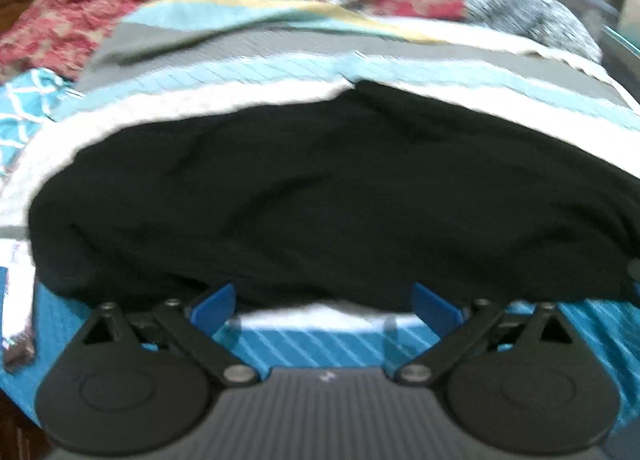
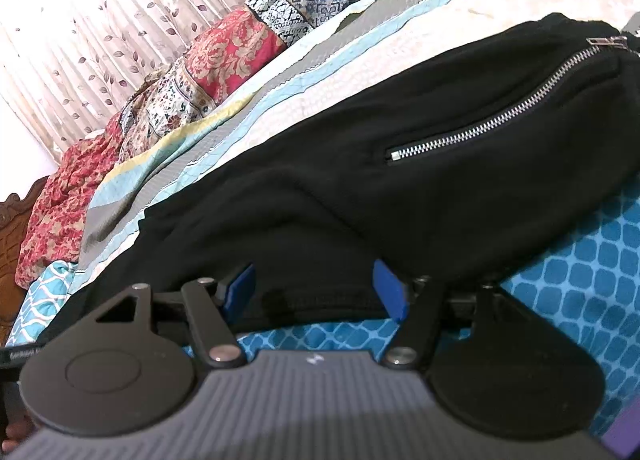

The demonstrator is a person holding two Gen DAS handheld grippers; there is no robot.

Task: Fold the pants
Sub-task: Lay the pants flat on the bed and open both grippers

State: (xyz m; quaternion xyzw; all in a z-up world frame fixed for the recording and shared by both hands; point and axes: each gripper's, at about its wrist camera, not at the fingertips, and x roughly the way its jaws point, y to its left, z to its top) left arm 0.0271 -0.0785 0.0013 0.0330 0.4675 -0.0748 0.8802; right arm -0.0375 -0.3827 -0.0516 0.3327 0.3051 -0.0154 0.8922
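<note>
The black pants (image 1: 320, 188) lie spread across the bed, on top of a striped quilt (image 1: 248, 60) banded in grey, pale blue and cream. In the right wrist view the pants (image 2: 340, 196) show a silver zipper (image 2: 504, 116) running diagonally along a pocket, its metal pull at the upper end near the waist. The fabric is soft and rumpled, with shallow folds through the middle.

The left tongs (image 1: 325, 300) sit at the near edge of the pants, blue fingertips (image 1: 216, 300) spread wide apart, with the hem of the cloth lying just between and over them; they are released, gripping nothing. The right tongs (image 2: 318, 288) are likewise spread, blue fingertips (image 2: 390, 292) standing apart with a stitched edge of the pants resting in the gap, not pinched.

Under the near edge of the pants is a bright blue bedsheet (image 2: 580, 280) with a rounded tile pattern. Beyond the quilt, a heap of patterned fabrics (image 2: 236, 44) in red floral and blue-and-white prints is piled along the far side of the bed. Behind it hangs a pale curtain (image 2: 100, 12) printed with leafy vines. A carved wooden headboard (image 2: 12, 216) shows at the left edge.

A strap at the lower left of the right wrist view carries small white lettering, too blurred to read.
</note>
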